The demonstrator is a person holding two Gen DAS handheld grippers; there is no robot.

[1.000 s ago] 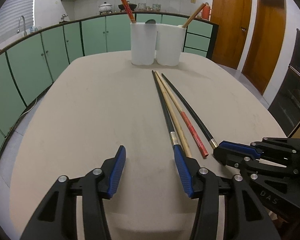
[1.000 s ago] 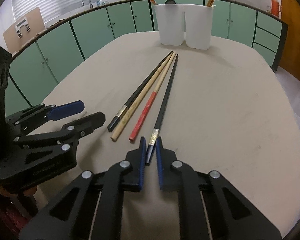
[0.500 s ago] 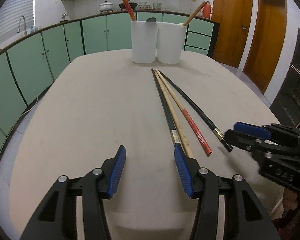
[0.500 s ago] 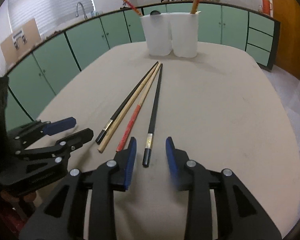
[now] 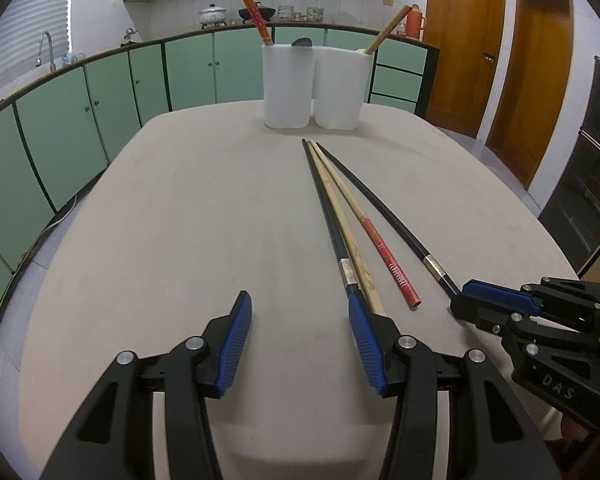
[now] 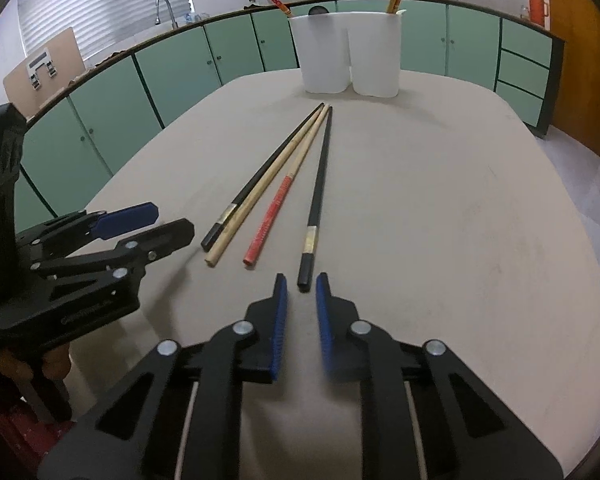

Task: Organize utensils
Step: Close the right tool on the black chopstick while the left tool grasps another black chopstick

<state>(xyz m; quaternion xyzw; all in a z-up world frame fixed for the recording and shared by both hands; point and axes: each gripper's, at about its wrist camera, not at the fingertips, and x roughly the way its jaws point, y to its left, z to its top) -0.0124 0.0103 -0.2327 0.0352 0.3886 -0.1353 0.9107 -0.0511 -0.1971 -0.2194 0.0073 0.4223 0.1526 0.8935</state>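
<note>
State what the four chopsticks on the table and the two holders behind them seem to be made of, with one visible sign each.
Two black chopsticks: probably lacquered wood or plastic; glossy, each with a metallic band.
Pale chopstick: likely bare bamboo or wood; matte, tan.
Red-ended chopstick: wood or bamboo, the thick end painted red with printed marks.
Holders: probably white plastic; smooth, slightly translucent walls.

Bare tabletop (image 5: pixel 188 216) across the whole left half, open for passage right up to the two white holders (image 5: pixel 312 88) at the far edge. Centre-right blocked by four chopsticks (image 5: pixel 352 224) fanned side by side. Broad open surface again at the right (image 6: pixel 460 216), beyond the black chopstick (image 6: pixel 318 196).
</note>
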